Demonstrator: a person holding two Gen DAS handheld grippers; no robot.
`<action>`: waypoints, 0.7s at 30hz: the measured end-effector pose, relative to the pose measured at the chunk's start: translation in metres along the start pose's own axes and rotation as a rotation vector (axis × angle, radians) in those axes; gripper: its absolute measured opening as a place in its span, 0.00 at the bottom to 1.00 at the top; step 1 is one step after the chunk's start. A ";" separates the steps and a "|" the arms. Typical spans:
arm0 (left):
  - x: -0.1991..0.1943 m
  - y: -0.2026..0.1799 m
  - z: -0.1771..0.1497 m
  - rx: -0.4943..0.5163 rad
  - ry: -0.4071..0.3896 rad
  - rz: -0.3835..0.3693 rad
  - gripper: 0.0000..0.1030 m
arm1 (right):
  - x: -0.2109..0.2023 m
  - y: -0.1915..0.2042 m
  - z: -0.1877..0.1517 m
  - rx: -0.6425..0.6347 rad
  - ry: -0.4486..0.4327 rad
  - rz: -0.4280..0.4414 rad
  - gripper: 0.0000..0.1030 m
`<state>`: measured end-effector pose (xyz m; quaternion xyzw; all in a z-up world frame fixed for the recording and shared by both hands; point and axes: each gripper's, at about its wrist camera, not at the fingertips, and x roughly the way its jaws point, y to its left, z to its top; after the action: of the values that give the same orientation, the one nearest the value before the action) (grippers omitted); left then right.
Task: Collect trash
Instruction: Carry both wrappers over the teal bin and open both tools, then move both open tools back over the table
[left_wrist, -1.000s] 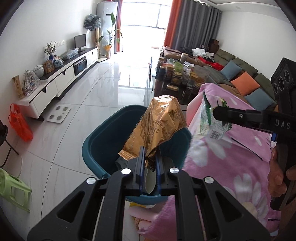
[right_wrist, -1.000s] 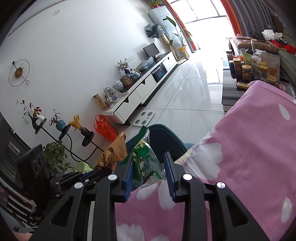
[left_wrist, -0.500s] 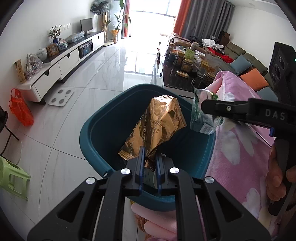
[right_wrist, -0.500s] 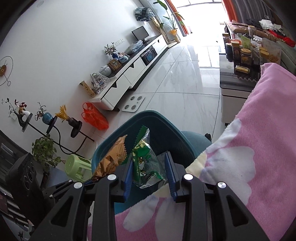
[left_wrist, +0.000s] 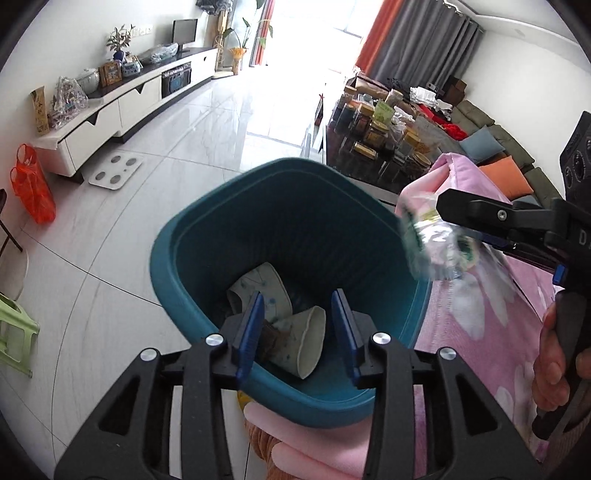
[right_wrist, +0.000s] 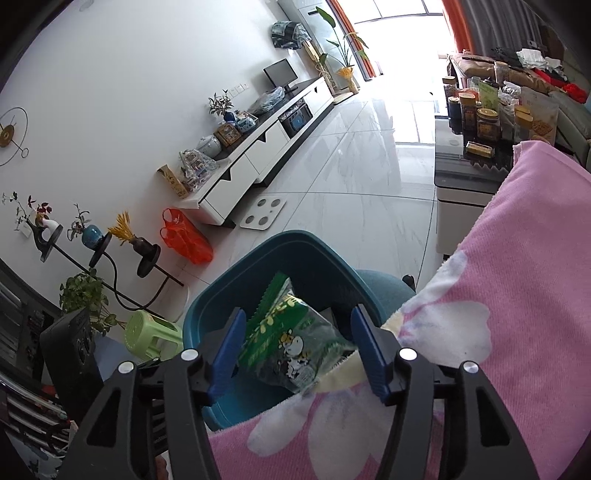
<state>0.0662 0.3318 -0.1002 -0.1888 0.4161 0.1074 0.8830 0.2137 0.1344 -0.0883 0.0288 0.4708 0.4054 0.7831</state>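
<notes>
my right gripper (right_wrist: 295, 350), jaws just spread, straddles the loose green wrapper (right_wrist: 291, 343), long axis pointing away, over the teal bin (right_wrist: 225, 295). my left gripper (left_wrist: 297, 325): opened, empty.

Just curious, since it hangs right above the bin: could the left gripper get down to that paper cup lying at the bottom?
Probably yes. The left gripper is open over the teal bin, and the paper cup lies uncovered below, framed between its fingers.
</notes>
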 end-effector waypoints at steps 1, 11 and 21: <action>-0.004 -0.001 -0.001 0.004 -0.009 0.004 0.38 | -0.001 -0.001 0.000 0.002 -0.002 0.002 0.60; -0.052 -0.018 -0.004 0.086 -0.129 0.011 0.46 | -0.033 -0.004 -0.008 -0.001 -0.056 0.043 0.60; -0.097 -0.075 -0.025 0.228 -0.235 -0.064 0.62 | -0.117 -0.002 -0.045 -0.092 -0.201 0.008 0.65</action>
<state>0.0137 0.2500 -0.0217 -0.0869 0.3132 0.0526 0.9442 0.1544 0.0407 -0.0304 0.0351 0.3707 0.4250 0.8251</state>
